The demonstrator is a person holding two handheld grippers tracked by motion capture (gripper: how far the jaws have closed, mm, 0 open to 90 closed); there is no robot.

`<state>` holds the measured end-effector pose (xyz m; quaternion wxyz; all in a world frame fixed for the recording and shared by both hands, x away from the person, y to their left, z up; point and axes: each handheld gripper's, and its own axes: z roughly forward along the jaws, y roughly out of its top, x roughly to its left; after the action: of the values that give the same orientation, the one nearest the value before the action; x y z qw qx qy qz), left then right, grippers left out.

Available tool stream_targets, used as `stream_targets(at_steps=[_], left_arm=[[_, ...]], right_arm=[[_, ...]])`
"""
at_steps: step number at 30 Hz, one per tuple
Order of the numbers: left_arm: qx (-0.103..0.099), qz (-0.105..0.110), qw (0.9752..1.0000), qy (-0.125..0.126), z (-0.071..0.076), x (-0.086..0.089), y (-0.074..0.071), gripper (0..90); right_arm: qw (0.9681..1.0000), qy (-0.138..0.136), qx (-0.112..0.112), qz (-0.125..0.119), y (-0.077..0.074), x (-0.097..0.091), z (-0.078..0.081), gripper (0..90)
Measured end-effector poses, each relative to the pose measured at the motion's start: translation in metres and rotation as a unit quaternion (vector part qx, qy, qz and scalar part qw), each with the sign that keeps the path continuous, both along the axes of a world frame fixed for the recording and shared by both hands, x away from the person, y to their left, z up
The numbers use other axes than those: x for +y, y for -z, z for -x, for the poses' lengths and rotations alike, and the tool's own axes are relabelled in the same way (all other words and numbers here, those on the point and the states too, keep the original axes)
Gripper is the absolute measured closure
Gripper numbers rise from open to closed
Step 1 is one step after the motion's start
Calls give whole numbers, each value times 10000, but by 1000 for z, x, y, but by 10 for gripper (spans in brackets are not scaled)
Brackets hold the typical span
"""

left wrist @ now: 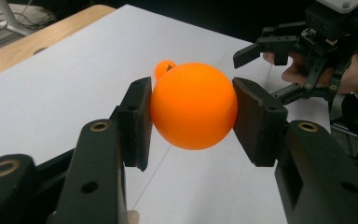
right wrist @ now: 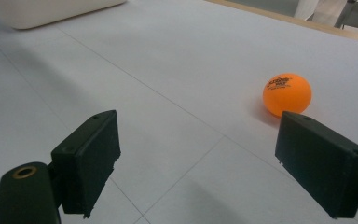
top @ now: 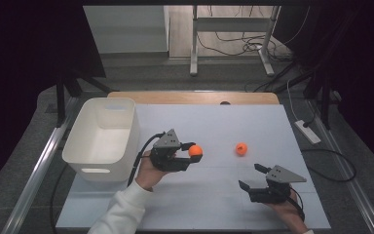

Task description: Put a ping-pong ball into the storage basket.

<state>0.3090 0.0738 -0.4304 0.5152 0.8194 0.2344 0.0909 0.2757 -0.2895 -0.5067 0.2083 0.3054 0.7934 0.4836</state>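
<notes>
Left gripper [top: 187, 155] clamped on 1 orange ball [top: 195, 151], lifted just right of white bin [top: 80, 141]; right gripper [top: 254, 176] open, empty, near second ball [top: 241, 148]; 0 binned, 2 left.

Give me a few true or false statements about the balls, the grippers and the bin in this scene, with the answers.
1. The left gripper is shut on an orange ball. True.
2. The right gripper holds a ball. False: its jaws are open with nothing between them.
3. A second ball lies on the table. True.
4. The second ball is inside the bin. False: it lies on the table, well to the right of the bin.
5. The bin is white. True.
</notes>
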Motion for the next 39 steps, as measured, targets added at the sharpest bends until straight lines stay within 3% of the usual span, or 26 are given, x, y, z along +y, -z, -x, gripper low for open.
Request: stream_targets(at_steps=[16, 39], left_arm=[[-176, 197, 9995, -149, 5, 19, -16, 506], [-288, 328, 9985, -338, 7, 38, -26, 506]], right_arm=[[10000, -3, 0, -2, 0, 0, 0, 139], [10000, -3, -1, 16, 0, 0, 0, 139]])
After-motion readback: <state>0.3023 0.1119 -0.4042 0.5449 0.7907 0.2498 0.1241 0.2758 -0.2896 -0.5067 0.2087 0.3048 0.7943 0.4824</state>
